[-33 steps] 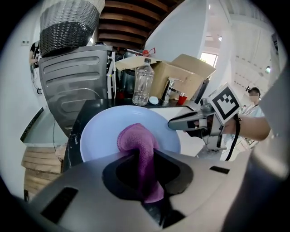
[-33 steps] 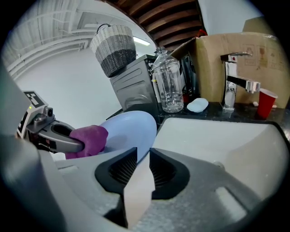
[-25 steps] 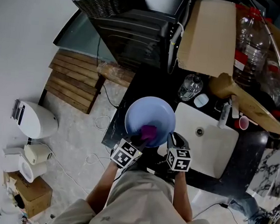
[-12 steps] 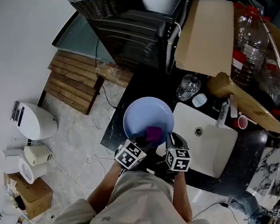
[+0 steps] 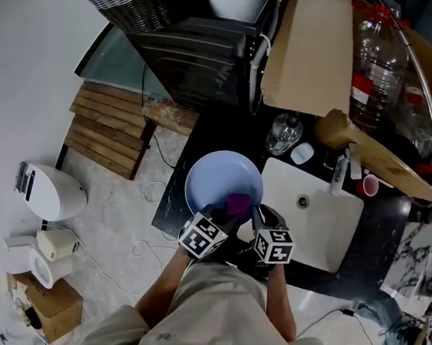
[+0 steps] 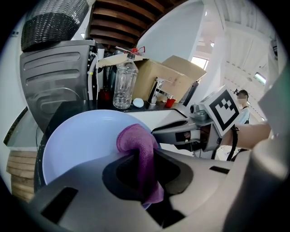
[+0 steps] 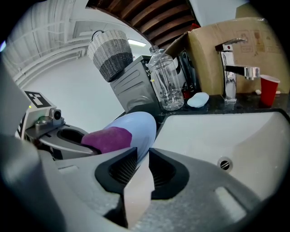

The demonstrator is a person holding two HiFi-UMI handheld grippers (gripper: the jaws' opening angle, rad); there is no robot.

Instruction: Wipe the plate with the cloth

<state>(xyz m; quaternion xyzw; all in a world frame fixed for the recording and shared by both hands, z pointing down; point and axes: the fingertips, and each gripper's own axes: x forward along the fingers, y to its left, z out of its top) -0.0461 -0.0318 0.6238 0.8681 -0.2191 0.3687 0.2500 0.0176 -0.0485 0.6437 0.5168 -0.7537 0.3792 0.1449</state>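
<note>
We grip the purple cloth (image 6: 138,145) with our left gripper (image 6: 142,168), its jaws clenched on a fold, and the cloth lies against the inside of the pale blue plate (image 5: 217,177). Our right gripper (image 7: 138,168) is clamped on the plate's near rim, over the dark counter (image 5: 170,201) just beside the white sink (image 5: 319,233).

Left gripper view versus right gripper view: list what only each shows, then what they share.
Only the left gripper view: the cloth pinched in the left gripper, and the marker cube on the right gripper. Only the right gripper view: the plate clamped by its rim in the right gripper, and the sink drain. Both: plate, cloth, clear bottle, tap, red cup.
</note>
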